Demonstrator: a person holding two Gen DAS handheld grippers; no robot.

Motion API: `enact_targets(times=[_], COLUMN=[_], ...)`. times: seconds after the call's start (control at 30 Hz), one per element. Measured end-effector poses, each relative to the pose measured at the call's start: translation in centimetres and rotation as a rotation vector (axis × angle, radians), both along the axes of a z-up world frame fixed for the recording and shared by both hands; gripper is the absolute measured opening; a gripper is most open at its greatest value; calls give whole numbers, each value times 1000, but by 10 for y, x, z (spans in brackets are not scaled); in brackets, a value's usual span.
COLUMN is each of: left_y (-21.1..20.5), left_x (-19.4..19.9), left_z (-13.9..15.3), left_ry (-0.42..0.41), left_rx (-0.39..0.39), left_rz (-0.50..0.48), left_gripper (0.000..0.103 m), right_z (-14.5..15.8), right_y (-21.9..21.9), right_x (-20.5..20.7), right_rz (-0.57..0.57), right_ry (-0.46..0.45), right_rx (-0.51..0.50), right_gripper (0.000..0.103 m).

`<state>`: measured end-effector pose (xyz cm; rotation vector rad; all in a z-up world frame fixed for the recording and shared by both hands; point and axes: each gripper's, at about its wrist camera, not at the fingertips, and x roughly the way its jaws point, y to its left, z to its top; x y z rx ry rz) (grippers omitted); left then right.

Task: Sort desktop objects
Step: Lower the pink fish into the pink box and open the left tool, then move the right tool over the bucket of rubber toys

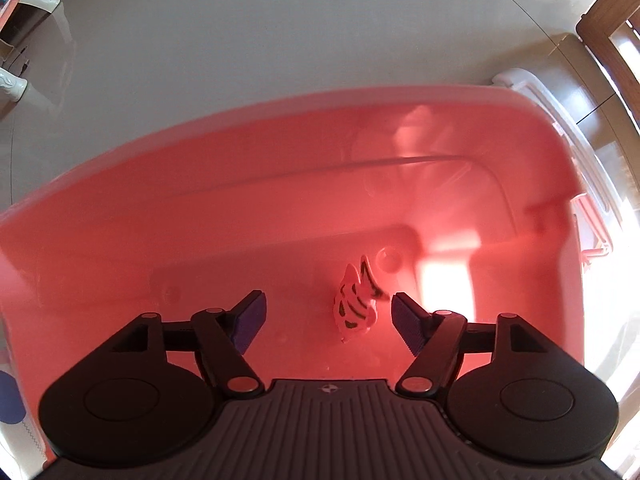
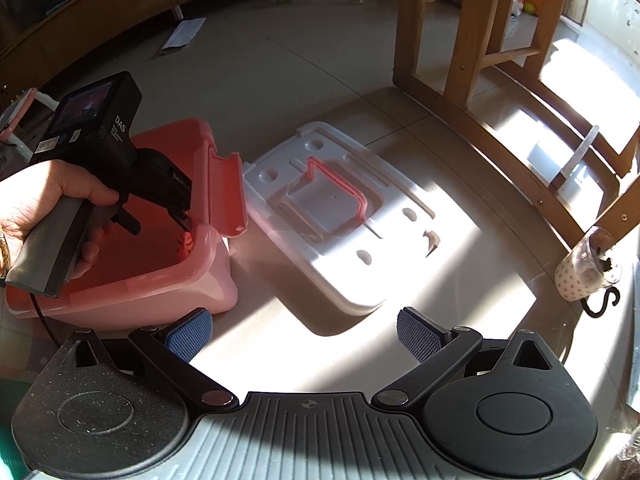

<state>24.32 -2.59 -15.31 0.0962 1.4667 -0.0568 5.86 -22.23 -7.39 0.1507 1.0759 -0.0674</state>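
A small striped toy fish (image 1: 356, 306) lies on the floor of a pink storage box (image 1: 240, 240). My left gripper (image 1: 326, 316) is open inside the box, its fingers either side of the fish, the right pad (image 1: 406, 318) close to it. In the right wrist view the left gripper (image 2: 176, 204) reaches down into the pink box (image 2: 160, 284), and the fish (image 2: 187, 243) shows under it. My right gripper (image 2: 304, 334) is open and empty above the table, near the box's white lid (image 2: 332, 208).
The white lid with a pink handle lies flat to the right of the box. A spotted cup (image 2: 584, 274) on a black hook sits at the table's right edge. Wooden chairs (image 2: 480, 60) stand beyond the table.
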Motion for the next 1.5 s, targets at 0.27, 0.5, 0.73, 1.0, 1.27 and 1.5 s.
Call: enact_targets(times=[0.27, 0.5, 0.73, 1.0, 1.27, 1.5], left_y=[5, 12, 46, 102, 152, 186], left_x=[-16, -48, -86, -142, -213, -247], left_z=[40, 100, 168, 171, 180, 167], left_ry=[-52, -136, -233, -244, -251, -261], left_rx=[-32, -67, -9, -8, 23, 81], left_rz=[-9, 33, 110, 294, 425, 551], left_gripper=[77, 77, 82, 84, 84, 85], right_z=[4, 9, 28, 46, 62, 73], right_y=[1, 4, 17, 61, 119, 168], right_x=[-3, -3, -3, -7, -11, -15], right_rz=[8, 18, 56, 193, 319, 418], right_ry=[-5, -7, -51, -76, -92, -101], right_rx=[-39, -59, -58, -107, -135, -129], right_gripper=[98, 98, 98, 99, 99, 99])
